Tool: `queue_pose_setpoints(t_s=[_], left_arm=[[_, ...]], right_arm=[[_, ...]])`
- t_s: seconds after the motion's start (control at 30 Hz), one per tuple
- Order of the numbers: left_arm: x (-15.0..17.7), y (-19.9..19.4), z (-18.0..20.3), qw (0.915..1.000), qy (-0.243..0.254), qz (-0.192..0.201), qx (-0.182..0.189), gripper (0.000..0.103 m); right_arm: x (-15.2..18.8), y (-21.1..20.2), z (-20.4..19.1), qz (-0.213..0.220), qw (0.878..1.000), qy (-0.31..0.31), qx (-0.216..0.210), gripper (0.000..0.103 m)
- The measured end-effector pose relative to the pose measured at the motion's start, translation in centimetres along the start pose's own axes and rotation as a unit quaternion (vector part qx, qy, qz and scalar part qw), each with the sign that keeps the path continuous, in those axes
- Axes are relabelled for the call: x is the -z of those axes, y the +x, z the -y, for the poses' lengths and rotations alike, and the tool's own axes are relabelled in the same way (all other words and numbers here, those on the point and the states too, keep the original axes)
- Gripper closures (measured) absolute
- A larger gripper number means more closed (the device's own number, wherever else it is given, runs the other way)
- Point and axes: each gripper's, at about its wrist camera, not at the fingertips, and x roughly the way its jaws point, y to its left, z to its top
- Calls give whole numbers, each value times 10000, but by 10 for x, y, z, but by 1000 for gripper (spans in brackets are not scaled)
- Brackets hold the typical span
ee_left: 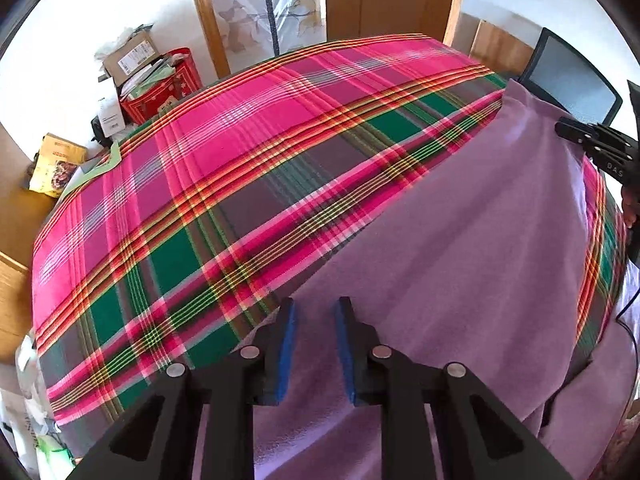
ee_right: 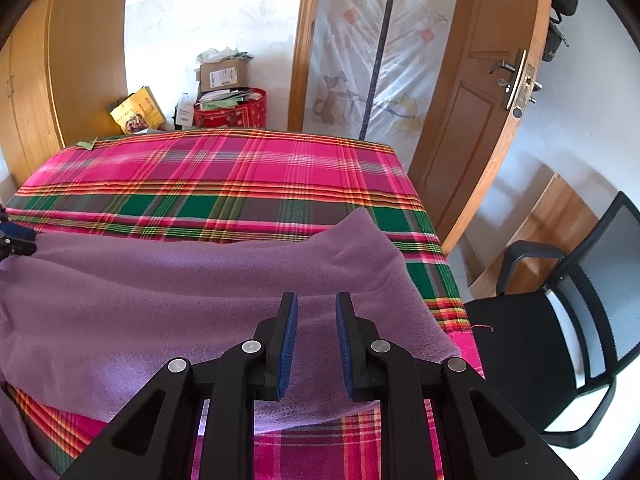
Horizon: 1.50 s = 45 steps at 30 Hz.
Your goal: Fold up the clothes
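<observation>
Blue-padded fingers of the left tool [ee_left: 315, 344] stand parted over the near edge of the soft purple fleece garment [ee_left: 460, 248], gripping nothing. That garment lies spread across the near right part of the bed, one end hanging off the near edge. Further right, the right tool [ee_right: 316, 344] is likewise released, hovering over the fleece near the bed's right edge.

Risks, as I judge them: the overhanging part may drag the whole piece off the bed if only one layer is pinched; fleece clings to itself, so a fold could bunch rather than lie flat; the raised far corner [ee_right: 360, 220] may flop back.

Underneath is a pink, green and grey plaid bedcover [ee_left: 240, 140]. Beyond the far edge, from the left: wooden cupboard [ee_right: 80, 60], red round tin [ee_right: 232, 114] with a cardboard box [ee_right: 224, 74], curtained doorway [ee_right: 380, 60], open wooden door [ee_right: 480, 100], black mesh office chair [ee_right: 560, 320].
</observation>
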Motion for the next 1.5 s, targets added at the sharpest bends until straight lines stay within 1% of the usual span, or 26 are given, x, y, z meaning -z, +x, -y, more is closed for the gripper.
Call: queue_pose_setpoints(t_s=[0.03,0.1,0.2,0.37,0.4,0.5,0.53,0.6,0.63,0.77,0.87,1.0,1.13,1.2,1.23,1.27,1.33,1.37,1.4,1.5], left_arm=[[0,0,0,10000,16,26,65,87],[0,-1,2,9999,84,70,79,100],[-1,-1,1,9999,69,138,25,101],[-10,-7,-14,9972,-362,551,-344,101],[-11,-8,-16,9966,-396,604,-392,102],[-18,-4,-26,9936,-603,643,-703,103],[-18,-2,-30,9935,-691,624,-653,103],[-16,1,-38,9929,-937,582,-448,103],[-15,2,-39,9931,-975,574,-306,103],[-10,1,-34,9932,-981,573,-270,102],[-8,-1,-32,9928,-1046,556,-153,102],[-5,-6,-26,9913,-1198,541,-10,99],[-2,-11,-20,9894,-1350,526,133,99],[0,-14,-17,9882,-1426,519,204,99],[1,-16,-16,9876,-1463,514,241,99],[1,-18,-12,9870,-1494,507,295,99],[3,-22,-5,9858,-1557,493,403,98],[3,-25,-2,9851,-1588,486,457,96],[4,-27,1,9843,-1619,478,511,94],[8,-31,13,9824,-1684,405,694,92]], right_arm=[[0,1,0,-5,10000,-2,-3,83],[1,3,-1,-28,10000,0,3,83],[3,5,-1,-69,10000,17,9,83],[4,8,-1,-88,10000,45,6,83],[4,8,-1,-90,9999,43,12,83],[4,10,0,-93,9999,52,47,83],[3,11,0,-97,9999,59,66,83],[2,15,-1,-100,9999,39,117,83],[1,16,-1,-98,9999,36,135,83],[-2,13,6,47,9998,94,138,83],[-7,8,22,147,9993,322,121,83],[-10,1,44,264,9985,411,260,83],[-2,-3,73,168,9968,737,276,83],[3,0,86,77,9947,1018,77,78],[4,2,91,49,9930,1178,-87,66],[6,4,97,20,9907,1338,-251,61],[10,8,108,-37,9845,1656,-579,61],[11,10,110,-73,9818,1761,-705,61],[12,13,112,-112,9794,1843,-816,61],[14,21,107,-303,9736,2003,-1050,61]])
